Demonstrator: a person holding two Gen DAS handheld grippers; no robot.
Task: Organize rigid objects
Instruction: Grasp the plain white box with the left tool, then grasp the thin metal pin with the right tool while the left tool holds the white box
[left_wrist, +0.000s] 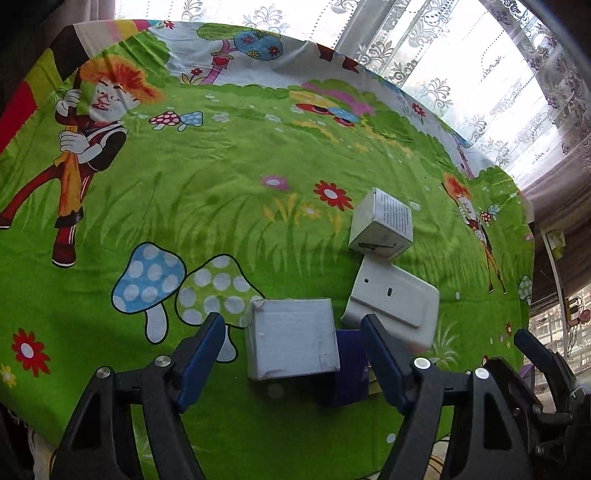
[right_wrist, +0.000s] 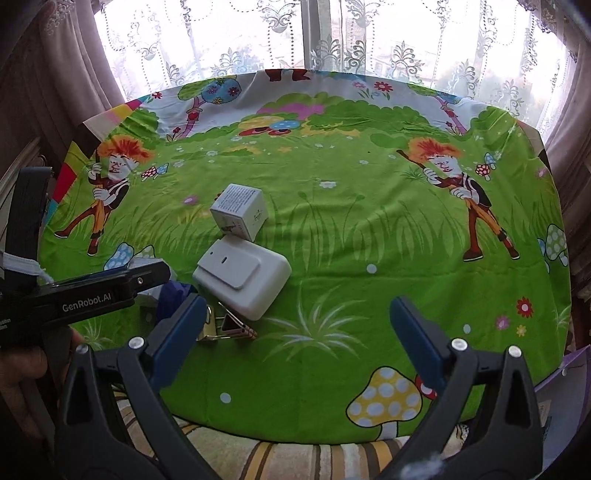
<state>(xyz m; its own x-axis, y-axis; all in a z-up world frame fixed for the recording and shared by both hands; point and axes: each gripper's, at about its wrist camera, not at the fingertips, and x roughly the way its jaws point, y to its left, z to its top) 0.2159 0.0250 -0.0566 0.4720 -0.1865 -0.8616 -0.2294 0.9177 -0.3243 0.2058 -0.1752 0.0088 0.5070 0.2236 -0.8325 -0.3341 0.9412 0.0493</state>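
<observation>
On a round table draped in a bright green cartoon tablecloth (left_wrist: 221, 206), 4 rigid items cluster near the front edge. Left gripper (left_wrist: 293, 350): jaws apart, straddling a white cardboard box (left_wrist: 293, 338); gaps show on both sides of the box, so pads not pressing it. Tucked against the box's right side sits a dark blue box (left_wrist: 351, 369), partly hidden behind the left gripper's right finger. Beyond that, a white rectangular device with a raised flat panel (left_wrist: 393, 299) lies flat, tilted relative to the table edge. Touching its far end, a small white cube box with printed text (left_wrist: 382, 223) rests on the cloth. Right wrist view: right gripper (right_wrist: 295, 332) spread wide over bare green cloth, nothing between its fingers. A gold binder clip (right_wrist: 231, 326) lies just beside its left finger, close to the near corner of the white device (right_wrist: 243, 275). Cube box (right_wrist: 240, 212) sits behind the device. Left gripper's body, lettered "GenRobot.AI", enters from the left edge. Lace curtains (right_wrist: 369, 40) hang behind the table, daylight coming through.
</observation>
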